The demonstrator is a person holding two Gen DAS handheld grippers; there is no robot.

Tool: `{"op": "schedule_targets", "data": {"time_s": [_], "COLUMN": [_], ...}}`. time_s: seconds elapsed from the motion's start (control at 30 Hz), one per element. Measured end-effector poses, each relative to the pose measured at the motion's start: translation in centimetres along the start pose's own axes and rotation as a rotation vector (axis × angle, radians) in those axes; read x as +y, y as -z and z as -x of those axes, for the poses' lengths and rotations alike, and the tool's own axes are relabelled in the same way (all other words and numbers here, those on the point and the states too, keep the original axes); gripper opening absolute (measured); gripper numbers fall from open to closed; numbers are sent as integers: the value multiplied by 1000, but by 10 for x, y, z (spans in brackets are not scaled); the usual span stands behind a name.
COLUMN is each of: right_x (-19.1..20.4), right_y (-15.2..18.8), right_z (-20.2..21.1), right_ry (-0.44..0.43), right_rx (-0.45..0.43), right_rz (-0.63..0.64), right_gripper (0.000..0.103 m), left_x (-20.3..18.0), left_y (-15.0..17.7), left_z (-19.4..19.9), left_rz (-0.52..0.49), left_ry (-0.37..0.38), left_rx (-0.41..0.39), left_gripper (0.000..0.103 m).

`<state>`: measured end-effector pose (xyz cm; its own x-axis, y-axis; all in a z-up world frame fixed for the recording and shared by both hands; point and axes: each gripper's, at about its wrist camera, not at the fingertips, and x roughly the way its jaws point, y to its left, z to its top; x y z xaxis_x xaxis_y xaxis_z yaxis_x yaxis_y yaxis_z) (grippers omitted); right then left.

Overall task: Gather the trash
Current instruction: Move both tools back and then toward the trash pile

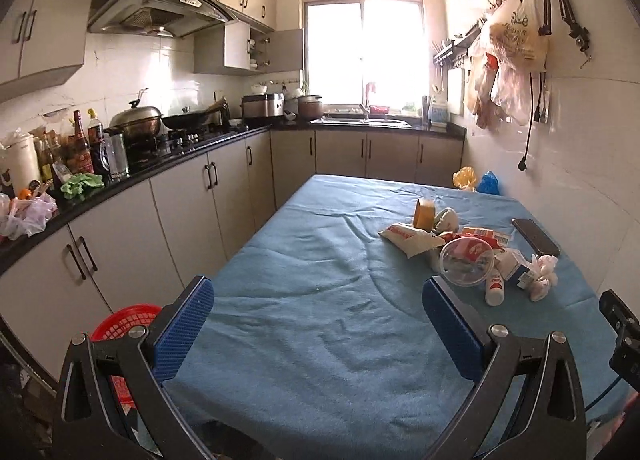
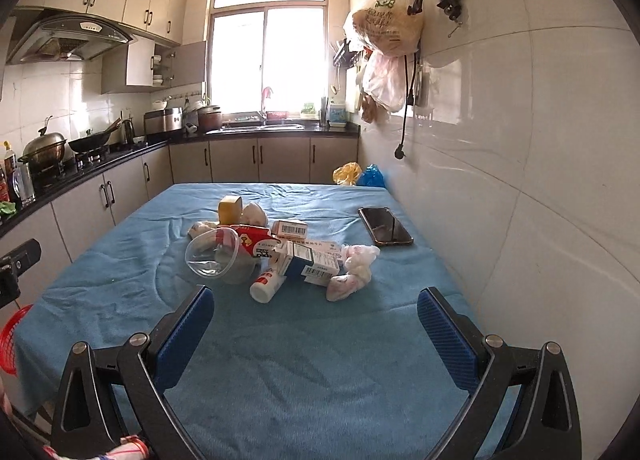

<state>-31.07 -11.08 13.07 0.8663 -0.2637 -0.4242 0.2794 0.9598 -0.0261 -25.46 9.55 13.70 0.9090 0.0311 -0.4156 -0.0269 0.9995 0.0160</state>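
A pile of trash lies on the blue-clothed table (image 2: 320,360): a clear plastic bowl (image 2: 214,256), a small white bottle (image 2: 266,284) on its side, several small boxes (image 2: 316,260), crumpled white tissue (image 2: 352,272), a yellow carton (image 2: 230,209) and a white wrapper (image 1: 406,238). The bowl (image 1: 466,262) and bottle (image 1: 495,287) also show in the left wrist view. My left gripper (image 1: 318,324) is open and empty above the table's near left part. My right gripper (image 2: 316,334) is open and empty, just short of the pile. A red basket (image 1: 120,330) stands below the table's left edge.
A black phone (image 2: 384,226) lies on the table near the tiled right wall. Yellow and blue bags (image 2: 360,174) sit past the far edge. A counter (image 1: 132,176) with stove, pots and bottles runs along the left. Plastic bags (image 2: 386,32) hang on the wall.
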Motion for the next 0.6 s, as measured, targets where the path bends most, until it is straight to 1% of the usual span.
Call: {"op": "schedule_targets", "data": {"time_s": [0.27, 0.43, 0.6], "right_x": [3, 3, 3], "right_y": [3, 6, 7], "right_z": [16, 13, 1], "right_ry": [2, -5, -11], "right_rx": [-36, -30, -5], "right_rz": [1, -15, -24], "right_gripper": [103, 103, 103], "left_x": [5, 7, 8], "left_y": [1, 2, 2], "left_z": [17, 15, 0], "left_rz": [-25, -35, -38], "left_ry": [-34, -43, -51], "left_rx": [-34, -23, 19], "left_gripper": [103, 103, 103]}}
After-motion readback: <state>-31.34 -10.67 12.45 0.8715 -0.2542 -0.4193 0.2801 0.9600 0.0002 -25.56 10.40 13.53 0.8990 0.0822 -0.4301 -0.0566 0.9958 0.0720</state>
